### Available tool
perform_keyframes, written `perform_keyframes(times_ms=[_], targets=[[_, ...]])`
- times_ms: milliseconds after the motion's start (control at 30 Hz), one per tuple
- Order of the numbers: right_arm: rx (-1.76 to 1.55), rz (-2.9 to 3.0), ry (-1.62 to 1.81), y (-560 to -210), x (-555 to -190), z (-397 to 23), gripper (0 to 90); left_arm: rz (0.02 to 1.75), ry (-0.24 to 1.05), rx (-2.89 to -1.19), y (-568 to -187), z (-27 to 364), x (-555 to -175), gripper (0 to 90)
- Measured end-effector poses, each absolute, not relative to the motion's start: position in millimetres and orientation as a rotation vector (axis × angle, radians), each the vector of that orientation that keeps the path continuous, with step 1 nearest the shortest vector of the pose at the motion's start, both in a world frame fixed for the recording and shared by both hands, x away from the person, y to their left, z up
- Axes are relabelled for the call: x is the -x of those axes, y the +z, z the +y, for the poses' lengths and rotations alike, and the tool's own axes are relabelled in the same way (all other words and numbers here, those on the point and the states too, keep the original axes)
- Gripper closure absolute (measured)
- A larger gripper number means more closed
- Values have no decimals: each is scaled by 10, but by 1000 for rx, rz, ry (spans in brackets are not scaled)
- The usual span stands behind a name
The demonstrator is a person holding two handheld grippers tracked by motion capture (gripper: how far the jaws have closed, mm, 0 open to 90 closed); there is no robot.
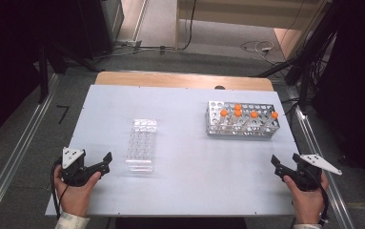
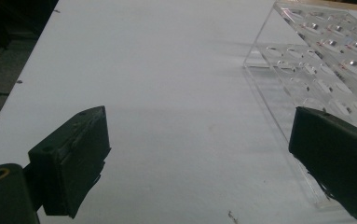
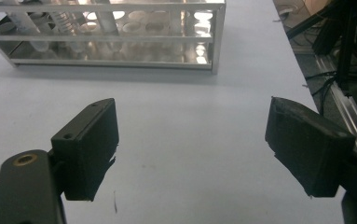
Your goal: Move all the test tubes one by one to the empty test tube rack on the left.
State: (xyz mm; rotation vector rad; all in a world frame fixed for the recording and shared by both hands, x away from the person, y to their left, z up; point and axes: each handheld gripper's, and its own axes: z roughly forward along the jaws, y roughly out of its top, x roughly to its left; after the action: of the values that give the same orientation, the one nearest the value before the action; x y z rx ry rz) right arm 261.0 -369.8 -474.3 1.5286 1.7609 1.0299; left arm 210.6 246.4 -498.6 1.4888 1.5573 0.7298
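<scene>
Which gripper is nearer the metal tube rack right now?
Right. The right gripper sits near the table's front edge, below the metal tube rack, jaws open. The left gripper is far across the table, beside the clear plastic rack.

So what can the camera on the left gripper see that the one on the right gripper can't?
The left gripper view alone has the clear plastic rack with rows of empty round wells, lying just past that gripper's right-hand jaw, plus dark floor beyond the table's left edge.

The right gripper view alone has the shiny metal wire rack holding clear tubes, with black cables and a metal rail off the table's right side.

Both share the plain white tabletop and a pair of black jaws standing wide apart with nothing between them.
</scene>
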Motion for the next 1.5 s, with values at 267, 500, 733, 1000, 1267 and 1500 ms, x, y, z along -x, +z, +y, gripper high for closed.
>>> perform_keyframes(times_ms=[267,500,733,1000,1267,1500], targets=[[-1502,1762,1058,-4678,-2793,-3633,207,1558,736,-1484,-4983,2467,-2108,55],[-1454,1744,1056,-4595,-3055,-3563,265,1558,733,-1483,-4984,2470,-2104,55],[-1427,1721,1068,-4558,-3277,-3485,327,1568,735,-1466,-4987,2497,-2092,56],[-1416,1708,1060,-4568,-3485,-3384,396,1566,733,-1468,-4991,2499,-2089,57],[-1419,1685,1043,-4541,-3623,-3395,552,1563,730,-1476,-4995,2494,-2097,58],[-1434,1691,1035,-4565,-3721,-3374,605,1563,733,-1474,-4992,2490,-2094,59]])
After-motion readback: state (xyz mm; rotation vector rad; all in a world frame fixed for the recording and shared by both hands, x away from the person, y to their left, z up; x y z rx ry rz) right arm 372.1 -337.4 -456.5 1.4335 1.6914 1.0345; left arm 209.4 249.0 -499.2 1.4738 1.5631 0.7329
